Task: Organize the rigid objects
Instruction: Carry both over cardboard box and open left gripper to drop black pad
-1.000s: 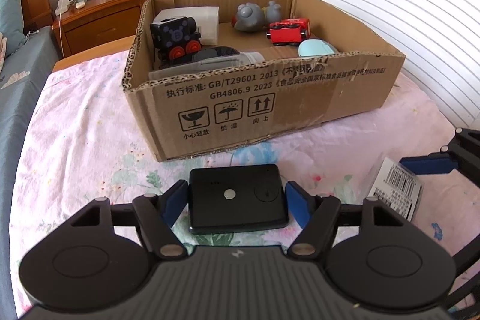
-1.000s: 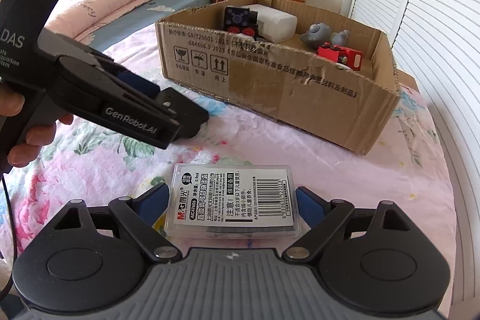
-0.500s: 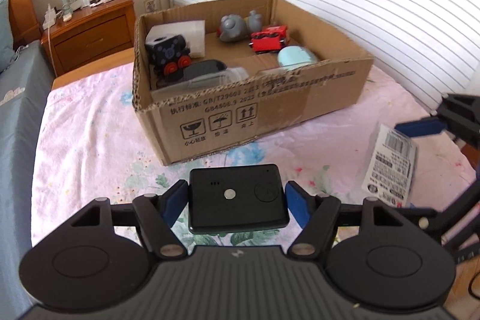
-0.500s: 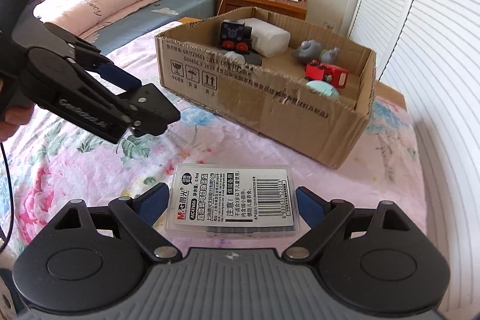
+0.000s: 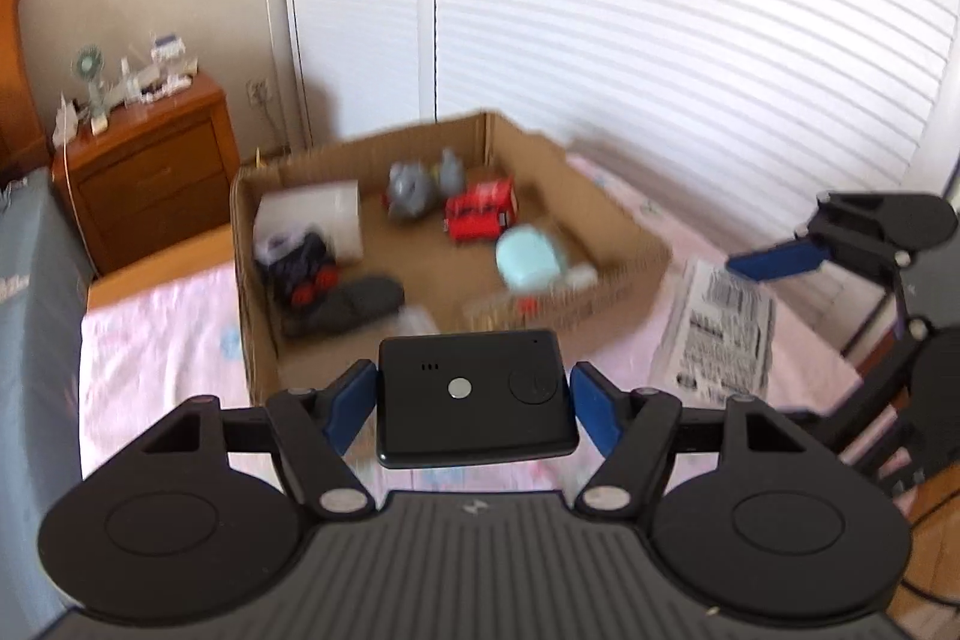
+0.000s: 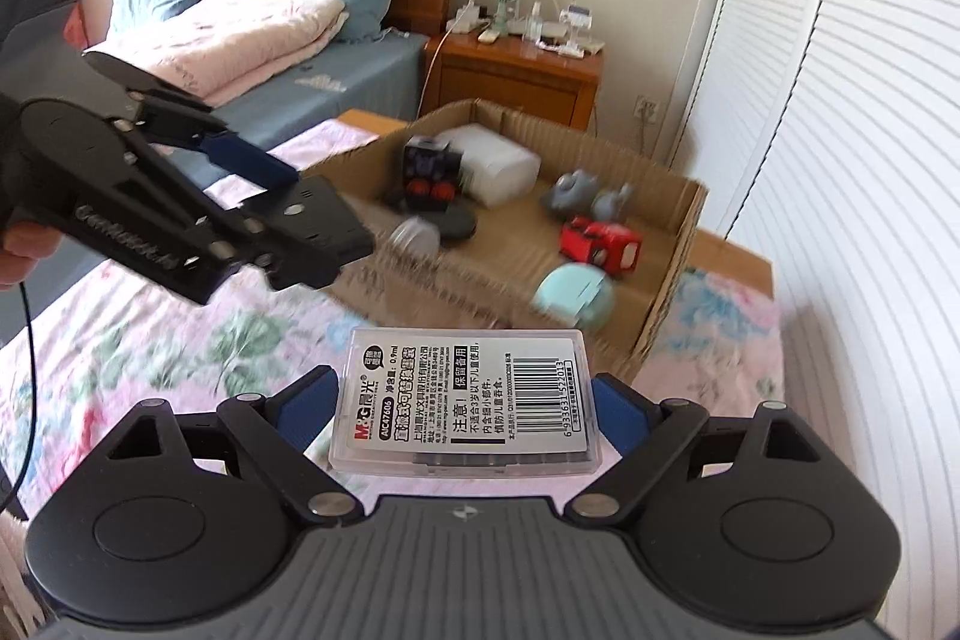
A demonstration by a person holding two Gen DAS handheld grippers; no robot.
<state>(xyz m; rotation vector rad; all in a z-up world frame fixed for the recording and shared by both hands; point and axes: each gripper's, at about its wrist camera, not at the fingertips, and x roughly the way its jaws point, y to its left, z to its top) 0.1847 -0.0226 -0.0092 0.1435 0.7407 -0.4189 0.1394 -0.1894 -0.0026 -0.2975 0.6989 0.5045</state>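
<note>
My left gripper [image 5: 474, 397] is shut on a flat black device [image 5: 474, 394] and holds it in the air just before the near wall of the open cardboard box [image 5: 624, 232]. My right gripper [image 6: 465, 403] is shut on a clear plastic case with a barcode label [image 6: 465, 400], also in the air, near the box's [image 6: 684, 244] near corner. In the right wrist view the left gripper [image 6: 264, 220] carries the black device [image 6: 318, 238] at the left. In the left wrist view the right gripper [image 5: 780, 259] and the clear case [image 5: 717, 334] show at the right.
The box holds a red toy car [image 5: 480, 214], a grey toy [image 5: 411, 190], a pale blue round thing [image 5: 528, 259], a black toy with red wheels [image 5: 300, 262] and a white box [image 5: 324, 214]. It stands on a floral bedspread [image 6: 180, 334]. A wooden nightstand [image 5: 150, 166] stands behind.
Both grippers have risen with their objects and now look down into the box from higher up. The views are blurred by motion.
</note>
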